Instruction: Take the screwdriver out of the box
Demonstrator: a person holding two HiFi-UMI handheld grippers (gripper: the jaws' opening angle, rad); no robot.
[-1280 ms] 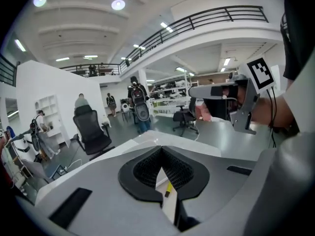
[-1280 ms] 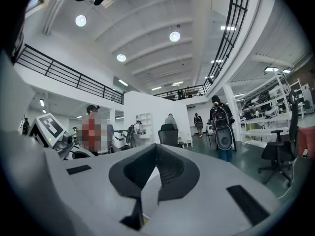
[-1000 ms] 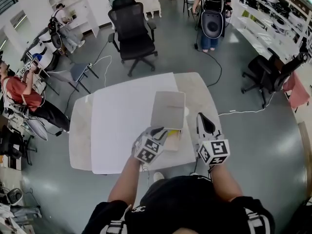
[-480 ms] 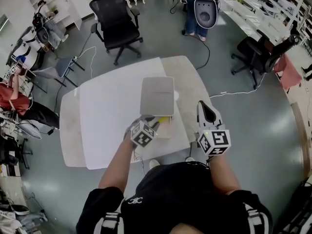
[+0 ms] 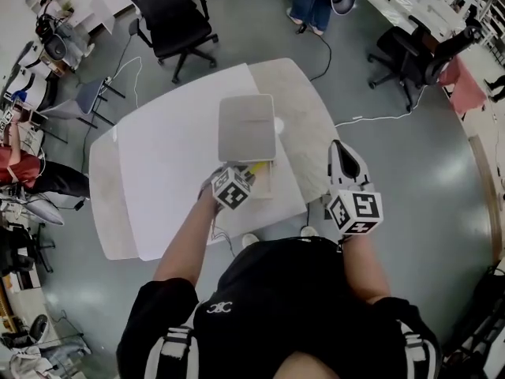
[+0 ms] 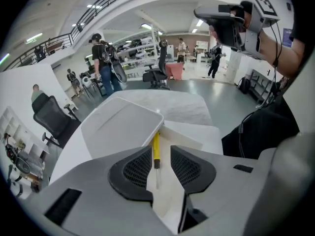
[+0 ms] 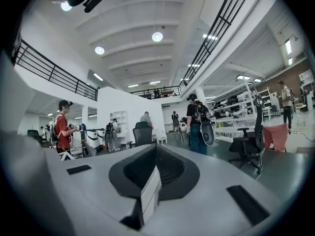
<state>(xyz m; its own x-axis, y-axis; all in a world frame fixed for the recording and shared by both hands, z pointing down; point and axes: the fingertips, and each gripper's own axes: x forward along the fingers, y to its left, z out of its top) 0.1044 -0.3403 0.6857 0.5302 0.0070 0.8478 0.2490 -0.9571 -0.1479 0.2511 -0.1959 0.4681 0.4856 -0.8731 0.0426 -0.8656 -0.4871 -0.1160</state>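
A shallow white box (image 5: 266, 186) lies open on the table, its lid (image 5: 247, 126) propped up at the far side. A screwdriver (image 5: 256, 166) with a yellow handle lies inside along the lid's edge. My left gripper (image 5: 243, 178) points steeply down over the box. In the left gripper view the screwdriver (image 6: 155, 149) shows in the gap of the left gripper (image 6: 161, 165); the jaws are opening and the pads stand clear of it. My right gripper (image 5: 342, 155) hovers level past the table's right edge. The right gripper (image 7: 149, 183) is shut on nothing.
A white sheet (image 5: 166, 164) covers most of the marble-look table (image 5: 304, 125). Black office chairs (image 5: 167, 10) stand on the grey floor beyond the table, another chair (image 5: 410, 58) at the right. People and shelves are further off. A cable (image 5: 371, 118) trails on the floor.
My left gripper has dropped towards the open box and tipped further down. My right gripper has drifted a little to the right, away from the table. The box has not moved.
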